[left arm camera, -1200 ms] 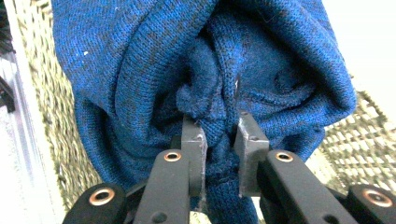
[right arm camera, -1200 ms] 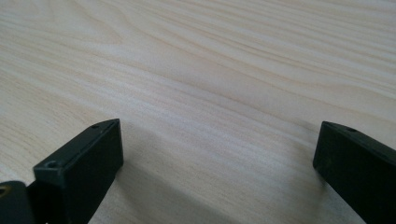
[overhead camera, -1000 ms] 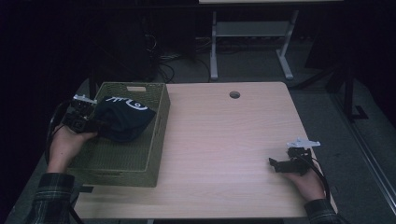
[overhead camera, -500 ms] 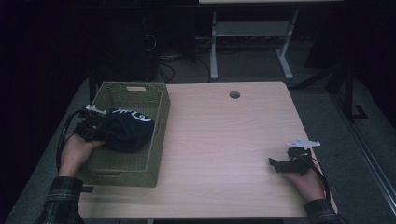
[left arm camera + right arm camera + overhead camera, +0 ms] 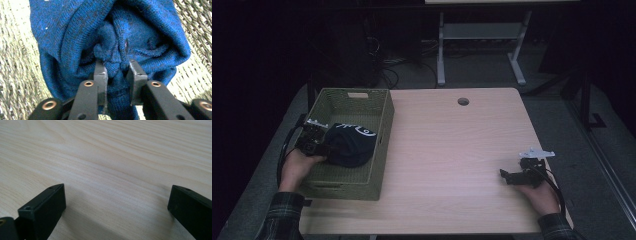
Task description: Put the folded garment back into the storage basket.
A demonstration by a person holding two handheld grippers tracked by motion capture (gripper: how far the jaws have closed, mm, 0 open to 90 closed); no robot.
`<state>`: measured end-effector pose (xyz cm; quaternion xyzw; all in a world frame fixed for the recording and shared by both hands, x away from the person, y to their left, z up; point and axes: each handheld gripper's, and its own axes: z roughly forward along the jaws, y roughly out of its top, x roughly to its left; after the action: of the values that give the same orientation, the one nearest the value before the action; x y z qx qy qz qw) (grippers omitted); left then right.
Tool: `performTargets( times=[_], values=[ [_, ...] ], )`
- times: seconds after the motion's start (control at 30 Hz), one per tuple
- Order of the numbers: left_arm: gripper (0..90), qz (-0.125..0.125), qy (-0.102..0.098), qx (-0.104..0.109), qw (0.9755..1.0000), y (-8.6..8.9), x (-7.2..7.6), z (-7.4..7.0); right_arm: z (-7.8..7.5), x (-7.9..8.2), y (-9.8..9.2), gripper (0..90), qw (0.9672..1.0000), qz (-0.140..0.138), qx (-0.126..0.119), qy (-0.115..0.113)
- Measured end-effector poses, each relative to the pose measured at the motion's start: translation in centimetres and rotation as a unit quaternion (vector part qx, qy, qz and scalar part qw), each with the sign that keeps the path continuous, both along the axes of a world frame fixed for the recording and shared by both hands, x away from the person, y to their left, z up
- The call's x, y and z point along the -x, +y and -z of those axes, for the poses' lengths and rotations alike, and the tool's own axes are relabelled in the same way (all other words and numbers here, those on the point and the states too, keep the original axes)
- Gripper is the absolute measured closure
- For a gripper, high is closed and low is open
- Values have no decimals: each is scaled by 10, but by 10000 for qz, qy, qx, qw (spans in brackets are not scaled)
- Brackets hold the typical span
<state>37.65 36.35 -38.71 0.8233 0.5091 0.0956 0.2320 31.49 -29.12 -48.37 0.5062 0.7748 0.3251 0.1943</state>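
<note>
A dark blue knit hat [image 5: 349, 145] with a white mark lies inside the woven olive basket [image 5: 384, 125] on the table's left side. My left gripper [image 5: 324, 148] reaches into the basket from the left. In the left gripper view its jaws [image 5: 116, 65] stand a little apart, having just been opening, and a fold of the hat [image 5: 112, 32] still fills the gap and touches both pads. My right gripper [image 5: 507, 176] rests on the wooden table near the front right corner. Its jaws [image 5: 116, 195] are wide open over bare wood.
The basket takes up the left third of the table [image 5: 452, 150]. A round cable hole [image 5: 463, 101] sits near the far edge. Behind the table stand a metal frame [image 5: 482, 45] and cables on the dark floor.
My left hand has come down with the hat, from above the basket's rim to inside it. The right hand and gripper have stayed where they were.
</note>
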Motion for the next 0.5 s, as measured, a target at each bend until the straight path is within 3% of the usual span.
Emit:
performTargets(
  times=[0.07, 0.13, 0.17, 0.23, 0.5],
  values=[
    [661, 7, -66, 26, 10000, 1, 1, -2, 0, 0, 0, 11, 10000, 0, 1, 0],
    [549, 18, -146, 47, 9999, 1, 2, -4, 0, 0, 0, 11, 10000, 1, 0, 0],
    [549, 17, -165, 48, 9999, 2, 3, -5, 0, 0, 0, 11, 10000, 0, 1, 0],
    [465, -18, -307, 157, 9994, 3, 6, -12, 0, 0, 0, 11, 10000, 0, 1, -1],
    [304, -132, -537, 343, 9979, 4, 13, -33, 0, 0, 0, 11, 10000, -1, 3, -2]
  ],
)
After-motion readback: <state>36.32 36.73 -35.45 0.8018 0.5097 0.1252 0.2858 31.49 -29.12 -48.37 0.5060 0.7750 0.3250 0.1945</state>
